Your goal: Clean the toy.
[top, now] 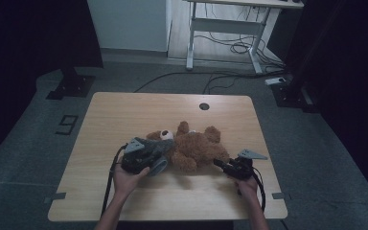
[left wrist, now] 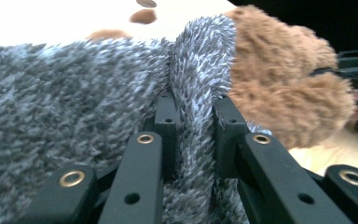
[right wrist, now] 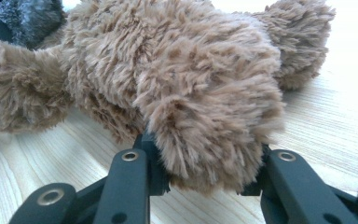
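1. On the table (top: 124,115), a brown bear (top: 196,146) lay near the middle, slightly toward the person's edge, head pointing left in the high view.
2. Left of the bear's body, a grey cloth (top: 155,153) of fuzzy fabric covered the head end; the muzzle showed just beyond it.
3. Left gripper (top: 146,158) sat over that cloth, against the bear's head side. In the left gripper view its jaws were pinching a raised fold of the cloth (left wrist: 193,93), pads pressed into the pile on both sides.
4. Beside that fold, the bear's (left wrist: 279,88) brown fur lay touching the cloth on the right of that view.
5. Right gripper (top: 220,164) lay at the bear's rear end, near the table's front edge. In the right gripper view its jaws were clamped on a brown limb (right wrist: 214,135), one pad on each side.
6. Under the limb, the table (right wrist: 56,158) surface was visible; the limb hung just above or on it, could not tell which.
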### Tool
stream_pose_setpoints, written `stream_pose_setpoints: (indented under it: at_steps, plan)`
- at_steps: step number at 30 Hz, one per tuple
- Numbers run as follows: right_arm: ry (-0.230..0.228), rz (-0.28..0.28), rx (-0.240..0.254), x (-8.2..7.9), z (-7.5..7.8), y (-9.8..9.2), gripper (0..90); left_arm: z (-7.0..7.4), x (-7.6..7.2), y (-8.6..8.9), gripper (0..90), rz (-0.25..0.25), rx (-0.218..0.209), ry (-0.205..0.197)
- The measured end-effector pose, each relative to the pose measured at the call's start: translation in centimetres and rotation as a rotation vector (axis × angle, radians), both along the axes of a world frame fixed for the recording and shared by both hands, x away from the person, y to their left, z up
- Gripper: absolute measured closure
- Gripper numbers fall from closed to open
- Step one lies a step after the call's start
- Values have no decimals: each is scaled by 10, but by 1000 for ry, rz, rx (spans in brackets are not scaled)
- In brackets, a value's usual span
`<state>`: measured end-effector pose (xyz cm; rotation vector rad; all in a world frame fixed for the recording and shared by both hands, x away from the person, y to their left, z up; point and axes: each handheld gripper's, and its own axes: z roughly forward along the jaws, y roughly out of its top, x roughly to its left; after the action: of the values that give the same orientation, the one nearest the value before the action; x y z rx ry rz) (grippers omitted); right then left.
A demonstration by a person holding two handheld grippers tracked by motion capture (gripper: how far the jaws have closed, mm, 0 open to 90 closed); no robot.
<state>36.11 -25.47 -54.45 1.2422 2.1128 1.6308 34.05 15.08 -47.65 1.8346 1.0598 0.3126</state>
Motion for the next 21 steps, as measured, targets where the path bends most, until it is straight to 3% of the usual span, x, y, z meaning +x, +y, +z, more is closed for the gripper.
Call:
stream_pose_setpoints:
  at_steps: [4, 9, 16, 21]
  plan:
    - [1, 0, 0, 0, 0, 0, 642, 3, 1, 10, 747, 29, -13, 3]
    - [2, -6, 0, 0, 1, 1, 642, 20, 7, -13, 748, -24, -27, -13]
    - [-4, -10, -1, -2, 2, 2, 642, 44, 23, -81, 748, -148, -6, -32]
    - [-8, -13, 1, -2, 4, 3, 643, 38, 26, -132, 749, -223, 55, 9]
